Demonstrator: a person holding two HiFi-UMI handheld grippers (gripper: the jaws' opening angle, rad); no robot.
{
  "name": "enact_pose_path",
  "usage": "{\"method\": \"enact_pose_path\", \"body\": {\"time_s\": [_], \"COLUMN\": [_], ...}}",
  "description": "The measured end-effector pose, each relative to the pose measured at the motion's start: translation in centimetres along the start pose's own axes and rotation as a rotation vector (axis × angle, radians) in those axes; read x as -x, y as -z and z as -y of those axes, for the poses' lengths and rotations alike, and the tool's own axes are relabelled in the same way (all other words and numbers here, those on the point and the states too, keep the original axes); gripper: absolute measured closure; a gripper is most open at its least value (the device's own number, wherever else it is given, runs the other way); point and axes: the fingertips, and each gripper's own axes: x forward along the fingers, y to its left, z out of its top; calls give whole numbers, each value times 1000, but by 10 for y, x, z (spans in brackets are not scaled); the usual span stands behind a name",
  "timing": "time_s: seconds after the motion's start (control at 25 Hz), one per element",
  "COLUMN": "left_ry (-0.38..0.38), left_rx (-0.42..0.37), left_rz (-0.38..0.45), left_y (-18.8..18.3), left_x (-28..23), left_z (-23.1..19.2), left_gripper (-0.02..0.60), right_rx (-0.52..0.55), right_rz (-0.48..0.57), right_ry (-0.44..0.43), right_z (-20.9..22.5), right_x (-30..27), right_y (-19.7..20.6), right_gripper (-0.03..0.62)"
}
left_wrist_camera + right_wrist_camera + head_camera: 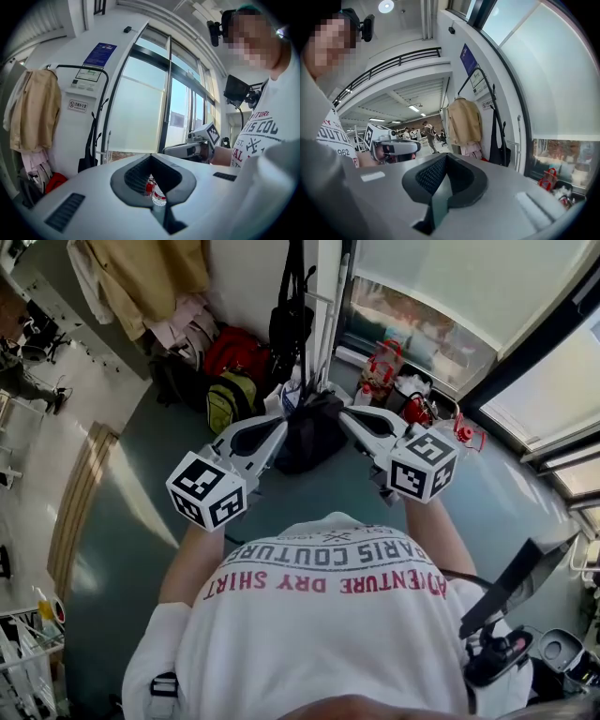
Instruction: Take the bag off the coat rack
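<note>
Left gripper (279,425) and right gripper (347,414) sit mid-frame, fingers closed, holding nothing. A black bag (291,329) hangs on the coat rack (107,117) above them.

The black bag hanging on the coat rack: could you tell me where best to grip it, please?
Probably the long thin straps, which hang straight above the black bag's slack body. Come from the open room side: a white wall stands behind it and a beige jacket hangs beside it.

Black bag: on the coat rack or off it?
On. The black bag hangs by its strap from the coat rack, beside the tan coat.
</note>
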Motion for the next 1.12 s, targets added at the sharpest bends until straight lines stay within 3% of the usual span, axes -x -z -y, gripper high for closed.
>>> {"method": "enact_pose_path", "body": {"time_s": [0.32,0.64,0.88,1.12], "left_ry": [30,20,20,53], "left_rx": [-4,1,-28,-19], "left_rz": [-23,-58,-23,-38], "left_y": [-19,-34,-65,-65], "left_x": [-25,-118,-193,-212], "left_z": [-67,-147,-192,-211], "left_gripper": [580,580,581,581], "right_rx": [-40,-59,-15,-10], "right_rz": [10,4,17,2], "right_ry": [33,0,-14,-22], "right_z": [39,144,226,249], "right_x": [-57,-113,-142,-169], "right_y": [-26,-53,-93,-108], "right_gripper": [597,597,597,597]}}
